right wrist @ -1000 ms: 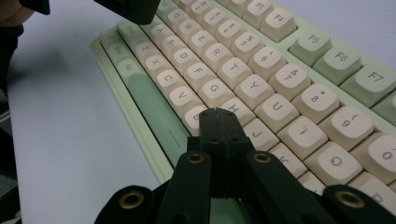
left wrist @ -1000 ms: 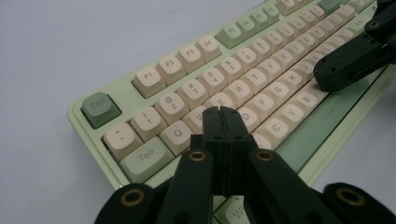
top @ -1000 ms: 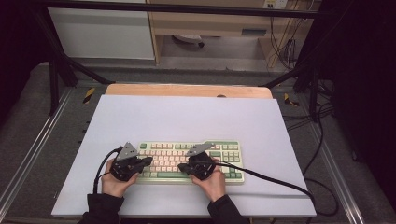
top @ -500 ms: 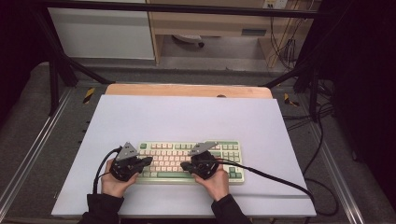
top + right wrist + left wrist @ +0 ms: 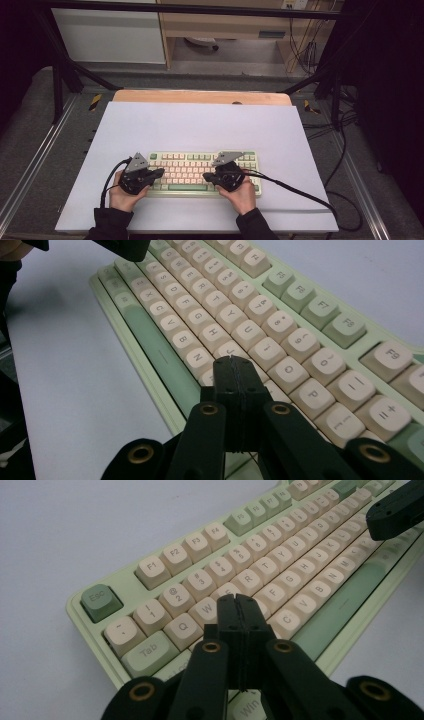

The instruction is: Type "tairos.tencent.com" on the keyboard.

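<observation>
Both sets of jaws were pressed shut, poised over the keys like two typing fingers.

The left gripper (image 5: 239,602) had its black jaws closed flat together with nothing between them, tips over the left letter keys around W and E, while the right gripper (image 5: 233,365) was just as tightly closed near J and K. Under them the pale green keyboard with cream plastic keycaps (image 5: 192,165) sat on the near middle of the white surface (image 5: 200,125). My guess is key pressing, so I'd come straight down on one cap, keeping the tip centred so it doesn't clip a neighbour. Versus a second ago, barely anything moved; the right one maybe shifted slightly.
</observation>
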The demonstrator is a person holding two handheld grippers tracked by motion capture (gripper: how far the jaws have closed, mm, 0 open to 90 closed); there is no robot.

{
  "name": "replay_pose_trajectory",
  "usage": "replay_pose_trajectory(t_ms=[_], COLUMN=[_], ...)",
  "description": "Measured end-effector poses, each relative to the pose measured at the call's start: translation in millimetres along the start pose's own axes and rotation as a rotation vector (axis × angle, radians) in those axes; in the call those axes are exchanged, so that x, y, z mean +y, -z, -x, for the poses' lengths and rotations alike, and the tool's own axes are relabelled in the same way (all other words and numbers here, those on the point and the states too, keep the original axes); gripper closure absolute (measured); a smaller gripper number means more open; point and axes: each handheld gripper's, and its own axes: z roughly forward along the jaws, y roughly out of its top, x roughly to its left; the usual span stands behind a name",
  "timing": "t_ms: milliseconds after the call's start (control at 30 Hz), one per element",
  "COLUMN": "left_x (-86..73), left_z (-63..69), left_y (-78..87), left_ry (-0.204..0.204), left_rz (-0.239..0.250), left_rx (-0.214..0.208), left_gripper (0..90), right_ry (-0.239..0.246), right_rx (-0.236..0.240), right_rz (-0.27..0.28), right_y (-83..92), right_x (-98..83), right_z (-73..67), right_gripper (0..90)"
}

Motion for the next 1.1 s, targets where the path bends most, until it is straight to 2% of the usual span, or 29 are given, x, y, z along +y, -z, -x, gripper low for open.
replay_pose_trajectory(t_ms=[533,1100], left_x=[3.9,5.7], left_z=[11.0,25.5], left_y=[-7.0,-23.6], left_ry=[-0.02,-0.05], left_rz=[-0.013,-0.049], left_rx=[-0.023,-0.053], left_gripper=[90.0,90.0], right_ry=[-0.017,-0.035], right_rx=[-0.028,-0.039], right_rz=[0.007,0.013], right_y=[19.3,26.7], right_x=[-14.6,-23.0], right_z=[12.8,16.9], right_gripper=[90.0,90.0])
